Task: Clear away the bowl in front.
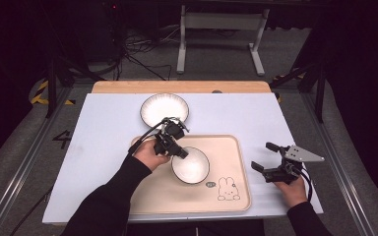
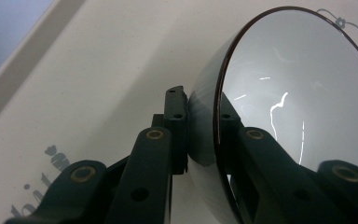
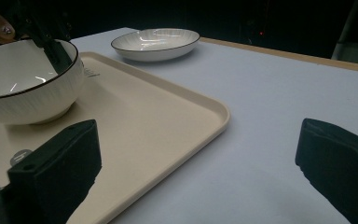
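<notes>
The cream tray (image 1: 231, 196) lies at the near edge of the white surface (image 1: 103, 128). On the tray, near its middle, stands the white bowl (image 1: 191, 165). The left gripper (image 1: 181, 153) pinches the bowl's rim, one jaw inside, one outside. Just beyond the tray's far edge sits a shallow ribbed dish (image 1: 165, 109). Right of the tray, well apart from the bowl, the right gripper (image 1: 265, 156) is spread, holding nothing.

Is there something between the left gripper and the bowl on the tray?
No. The left gripper is already shut on the bowl rim, one jaw inside and one outside. The bowl sits on the tray; nothing else lies between them.
</notes>
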### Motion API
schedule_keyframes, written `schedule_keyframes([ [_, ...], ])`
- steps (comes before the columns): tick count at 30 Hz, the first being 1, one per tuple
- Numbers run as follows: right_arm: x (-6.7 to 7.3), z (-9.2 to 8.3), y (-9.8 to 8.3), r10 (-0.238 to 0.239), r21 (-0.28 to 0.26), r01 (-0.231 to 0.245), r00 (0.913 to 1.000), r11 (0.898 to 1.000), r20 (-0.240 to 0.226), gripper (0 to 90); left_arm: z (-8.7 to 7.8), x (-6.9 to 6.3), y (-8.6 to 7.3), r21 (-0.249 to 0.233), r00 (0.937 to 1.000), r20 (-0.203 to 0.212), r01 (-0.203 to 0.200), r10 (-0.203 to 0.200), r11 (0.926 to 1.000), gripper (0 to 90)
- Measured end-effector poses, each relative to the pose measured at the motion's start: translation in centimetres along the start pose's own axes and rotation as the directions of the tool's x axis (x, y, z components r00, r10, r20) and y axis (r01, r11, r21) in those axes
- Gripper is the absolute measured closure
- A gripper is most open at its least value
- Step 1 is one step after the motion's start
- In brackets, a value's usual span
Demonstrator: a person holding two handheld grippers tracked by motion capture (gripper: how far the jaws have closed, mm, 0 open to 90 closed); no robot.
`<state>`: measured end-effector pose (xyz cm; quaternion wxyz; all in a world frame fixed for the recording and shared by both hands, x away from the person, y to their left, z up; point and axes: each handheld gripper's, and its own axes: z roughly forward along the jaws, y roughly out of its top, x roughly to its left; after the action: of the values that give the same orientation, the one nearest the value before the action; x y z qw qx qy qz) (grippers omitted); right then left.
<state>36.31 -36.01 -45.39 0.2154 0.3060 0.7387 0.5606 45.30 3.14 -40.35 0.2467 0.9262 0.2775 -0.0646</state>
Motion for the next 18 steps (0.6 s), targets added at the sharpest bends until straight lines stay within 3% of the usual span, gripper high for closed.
schedule_keyframes([
  [10, 0.02, 0.00, 0.00, 0.000, 0.000, 0.000, 1.0000, 1.000, 0.001, 0.6, 0.10, 0.69, -0.27, -0.010, 0.9997, 0.008, 0.022, -0.022, 0.9997, 80.6],
  [18, 0.02, 0.00, 0.00, 0.000, 0.000, 0.000, 1.0000, 1.000, 0.001, 0.6, 0.14, 0.75, -0.37, -0.003, 0.9991, -0.027, 0.034, -0.034, 0.9994, 78.3],
])
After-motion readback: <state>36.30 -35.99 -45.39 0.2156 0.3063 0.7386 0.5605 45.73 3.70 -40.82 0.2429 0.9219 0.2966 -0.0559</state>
